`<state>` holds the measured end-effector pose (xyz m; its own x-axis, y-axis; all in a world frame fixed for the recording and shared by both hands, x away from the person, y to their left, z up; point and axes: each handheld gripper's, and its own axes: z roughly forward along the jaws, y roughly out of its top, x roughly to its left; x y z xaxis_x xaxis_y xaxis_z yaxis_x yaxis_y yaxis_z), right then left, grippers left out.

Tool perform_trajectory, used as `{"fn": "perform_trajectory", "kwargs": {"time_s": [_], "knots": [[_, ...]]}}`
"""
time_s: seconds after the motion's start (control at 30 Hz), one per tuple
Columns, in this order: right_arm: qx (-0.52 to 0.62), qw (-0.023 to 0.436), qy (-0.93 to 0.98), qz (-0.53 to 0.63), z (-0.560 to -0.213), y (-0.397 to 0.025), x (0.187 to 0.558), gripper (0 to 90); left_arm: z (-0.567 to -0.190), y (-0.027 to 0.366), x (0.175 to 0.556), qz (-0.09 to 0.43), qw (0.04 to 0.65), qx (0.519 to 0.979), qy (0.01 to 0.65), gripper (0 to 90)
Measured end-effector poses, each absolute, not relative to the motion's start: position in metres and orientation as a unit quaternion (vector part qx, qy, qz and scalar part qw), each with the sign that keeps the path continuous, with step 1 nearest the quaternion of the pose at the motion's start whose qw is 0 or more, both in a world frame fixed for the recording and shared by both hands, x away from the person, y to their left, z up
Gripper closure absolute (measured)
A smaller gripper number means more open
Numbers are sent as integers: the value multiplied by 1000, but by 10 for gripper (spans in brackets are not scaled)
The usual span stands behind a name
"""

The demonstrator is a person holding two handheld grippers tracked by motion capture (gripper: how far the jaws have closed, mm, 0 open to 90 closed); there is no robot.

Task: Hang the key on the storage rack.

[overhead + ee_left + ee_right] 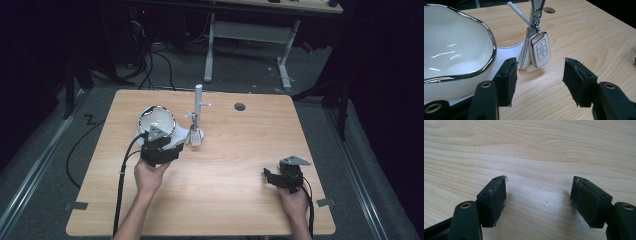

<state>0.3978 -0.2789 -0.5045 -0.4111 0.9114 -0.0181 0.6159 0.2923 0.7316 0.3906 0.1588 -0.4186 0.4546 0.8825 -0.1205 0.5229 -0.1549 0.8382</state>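
A white car key fob (pixel 539 49) (pixel 195 137) hangs by a clip from a white peg stand (pixel 198 102) at the table's middle back. Just left of it sits a white bowl with a silver rim (pixel 156 120) (pixel 454 45). My left gripper (pixel 159 150) (pixel 539 80) is open, close to the bowl's near side, its jaws aimed at the fob, with nothing between them. My right gripper (pixel 272 176) (pixel 539 200) is open low over bare wood at the table's front right, holding nothing.
The wooden table (pixel 225 200) has a round cable hole (pixel 240 106) at the back. Cables trail from both grippers off the front edge. A second desk's white legs (pixel 285 60) and floor cables lie beyond the table.
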Motion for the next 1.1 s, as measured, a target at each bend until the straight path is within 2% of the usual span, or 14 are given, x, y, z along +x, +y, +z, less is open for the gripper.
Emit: {"fn": "perform_trajectory", "kwargs": {"time_s": [1.1], "knots": [[495, 224, 772, 330, -504, -279, 398, 289, -412, 190, 366, 222, 462, 698, 500, 462]]}}
